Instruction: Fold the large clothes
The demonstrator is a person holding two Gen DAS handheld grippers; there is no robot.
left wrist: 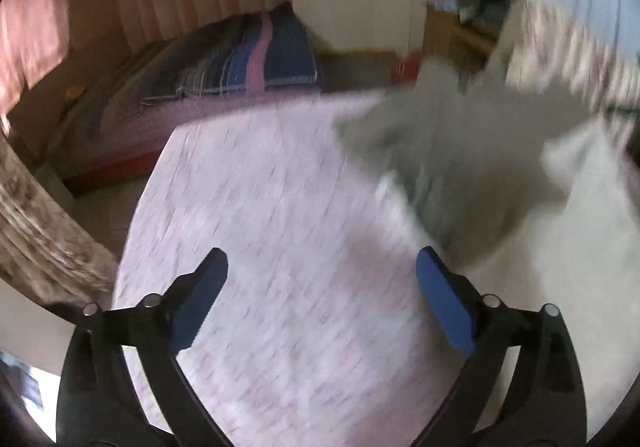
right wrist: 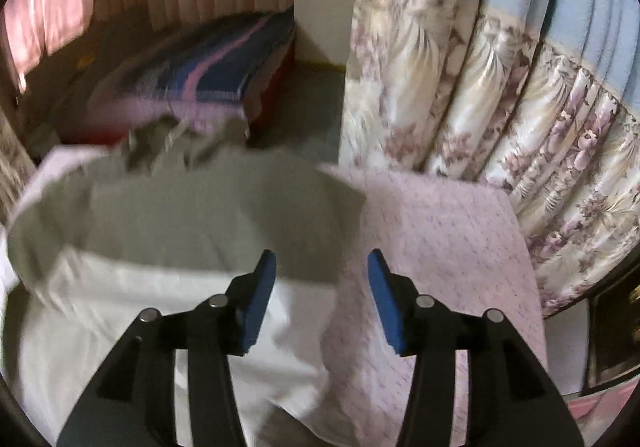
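Observation:
A large pale garment (right wrist: pixel 180 215), white with a grey-shaded upper part, lies bunched on a pink patterned sheet (right wrist: pixel 440 227). Its far edge is rumpled. My right gripper (right wrist: pixel 322 255) hangs open just above the garment's right edge, with nothing pressed between its blue pads. In the left wrist view the same garment (left wrist: pixel 460 151) is a blur at the right, on the pink sheet (left wrist: pixel 280 207). My left gripper (left wrist: pixel 322 253) is open wide over bare sheet, left of the garment, holding nothing.
A floral curtain (right wrist: pixel 480 87) hangs close on the right of the sheet, and another curtain (left wrist: pixel 32 215) on the left. Beyond lies a low bed with a striped folded blanket (left wrist: pixel 248 55). A wooden cabinet (left wrist: pixel 452 35) stands at the far wall.

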